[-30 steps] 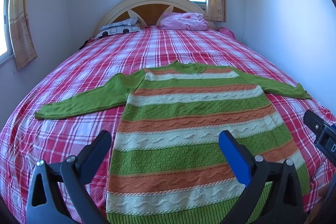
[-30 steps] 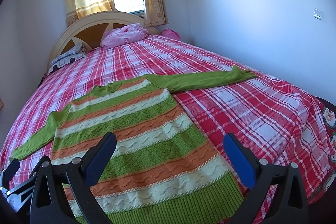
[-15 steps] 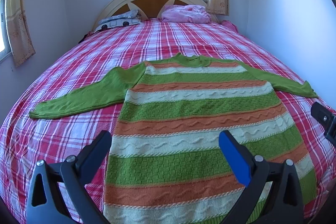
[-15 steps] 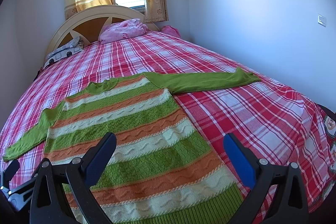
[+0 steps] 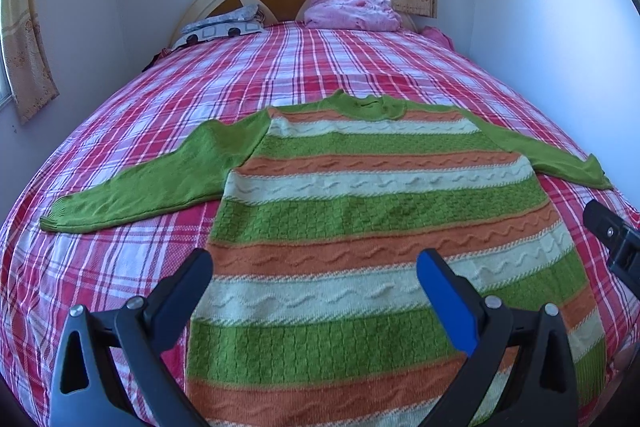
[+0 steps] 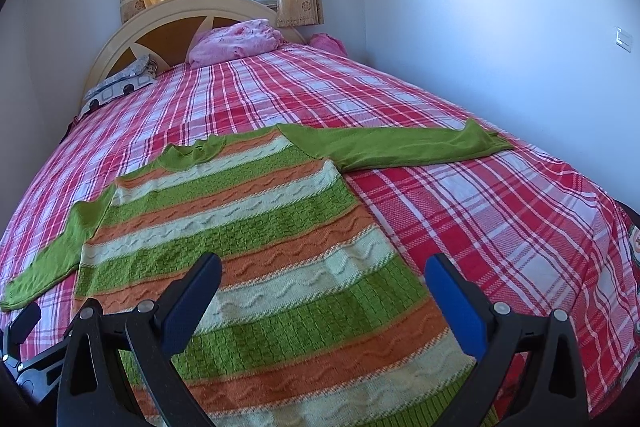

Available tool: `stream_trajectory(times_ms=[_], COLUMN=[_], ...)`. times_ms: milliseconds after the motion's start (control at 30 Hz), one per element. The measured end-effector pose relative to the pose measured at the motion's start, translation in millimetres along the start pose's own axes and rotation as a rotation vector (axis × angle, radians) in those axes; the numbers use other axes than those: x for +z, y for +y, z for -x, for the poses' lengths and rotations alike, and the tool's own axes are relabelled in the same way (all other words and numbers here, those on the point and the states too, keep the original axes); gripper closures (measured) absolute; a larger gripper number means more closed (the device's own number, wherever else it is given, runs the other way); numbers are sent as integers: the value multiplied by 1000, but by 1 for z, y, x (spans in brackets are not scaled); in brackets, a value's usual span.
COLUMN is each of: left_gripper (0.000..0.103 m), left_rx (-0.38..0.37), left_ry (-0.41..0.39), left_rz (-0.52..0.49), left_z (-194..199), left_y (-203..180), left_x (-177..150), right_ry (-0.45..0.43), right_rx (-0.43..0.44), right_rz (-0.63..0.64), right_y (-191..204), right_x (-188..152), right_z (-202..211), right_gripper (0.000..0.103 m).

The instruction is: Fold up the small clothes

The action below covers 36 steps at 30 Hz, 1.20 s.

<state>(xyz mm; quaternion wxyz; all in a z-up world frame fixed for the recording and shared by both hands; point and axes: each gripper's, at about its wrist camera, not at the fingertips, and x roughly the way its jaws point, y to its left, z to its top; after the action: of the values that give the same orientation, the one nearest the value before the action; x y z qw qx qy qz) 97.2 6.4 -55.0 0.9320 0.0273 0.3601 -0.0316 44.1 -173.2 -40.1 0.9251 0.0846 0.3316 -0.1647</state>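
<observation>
Presently catalogued: striped sweater [image 5: 384, 227] laid flat on the bed [image 5: 120, 267], sleeves outspread. Left gripper [image 5: 314, 277] and right gripper [image 6: 322, 281] were held above it, jaws apart, empty. Hem apparently unreached; a single-layer pinch could skew the fold.

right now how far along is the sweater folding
Done: the striped sweater lies spread flat on the bed, both sleeves out. In hand: nothing; the left tool and right tool are open above the sweater. Left: every fold, sleeves and body.
</observation>
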Motion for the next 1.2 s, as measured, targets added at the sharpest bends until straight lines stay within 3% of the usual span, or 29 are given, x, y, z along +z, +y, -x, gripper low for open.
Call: stream_trajectory(times_ms=[700,900,967,1033,1100,1200], left_gripper=[0,0,0,0,0,0], left_rx=[25,-12,12,29,23,2], left_ry=[-17,-65,-58,-29,16,79], left_rz=[-38,-3,29,59,104,166], left_z=[-54,-75,-87,-102,-117,-131], left_y=[-8,15,26,36,47,56], left_x=[45,46,47,45,42,38], right_ry=[65,42,34,23,43,48], right_rx=[-27,22,24,13,-5,-26], right_rz=[-11,-44,-79,-101,-164,-341], right_y=[-4,-27,-48,-71,-107,-179], right_x=[33,40,50,63,81,104], right_z=[-65,-80,-86,-93,-108,-129], right_gripper=[1,1,8,33,39,39])
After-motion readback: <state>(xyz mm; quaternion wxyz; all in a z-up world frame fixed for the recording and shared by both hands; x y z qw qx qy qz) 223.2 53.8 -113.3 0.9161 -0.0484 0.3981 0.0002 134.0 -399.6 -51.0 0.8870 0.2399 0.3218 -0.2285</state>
